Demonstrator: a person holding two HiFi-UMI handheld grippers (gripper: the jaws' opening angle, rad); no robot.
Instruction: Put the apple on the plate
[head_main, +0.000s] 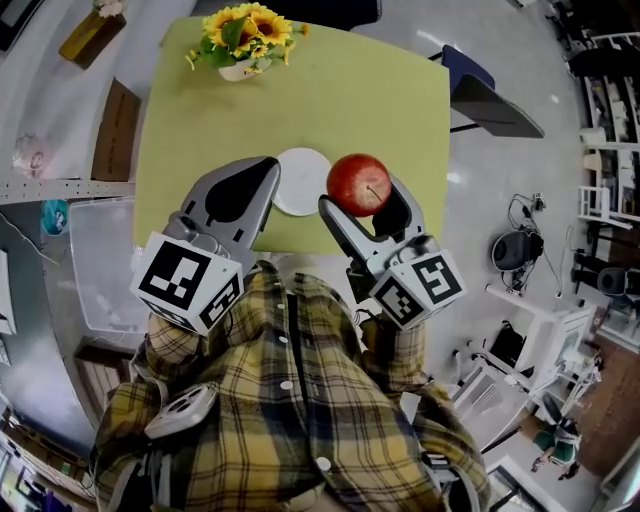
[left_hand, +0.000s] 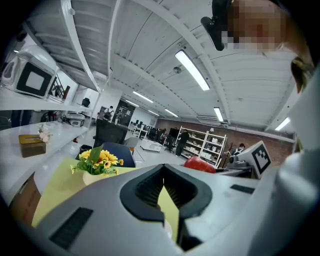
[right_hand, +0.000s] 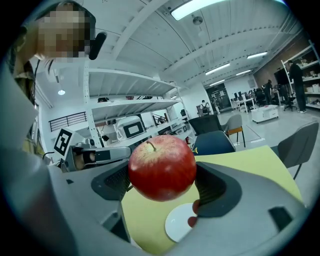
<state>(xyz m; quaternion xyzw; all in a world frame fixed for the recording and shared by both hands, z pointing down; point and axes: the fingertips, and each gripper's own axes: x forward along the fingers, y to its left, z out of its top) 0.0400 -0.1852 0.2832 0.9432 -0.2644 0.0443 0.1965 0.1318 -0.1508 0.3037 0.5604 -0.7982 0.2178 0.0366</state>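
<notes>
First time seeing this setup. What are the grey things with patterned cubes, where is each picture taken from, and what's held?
No robot: a person in a plaid shirt holds a two-jaw gripper in each hand. The cubes belong to them. One picture looks down from the person's head; the others come from a camera on each gripper. The right gripper clamps a red apple, held above the green table. The left gripper is shut and empty. On the table sit a bare white plate and a pot of sunflowers.
</notes>
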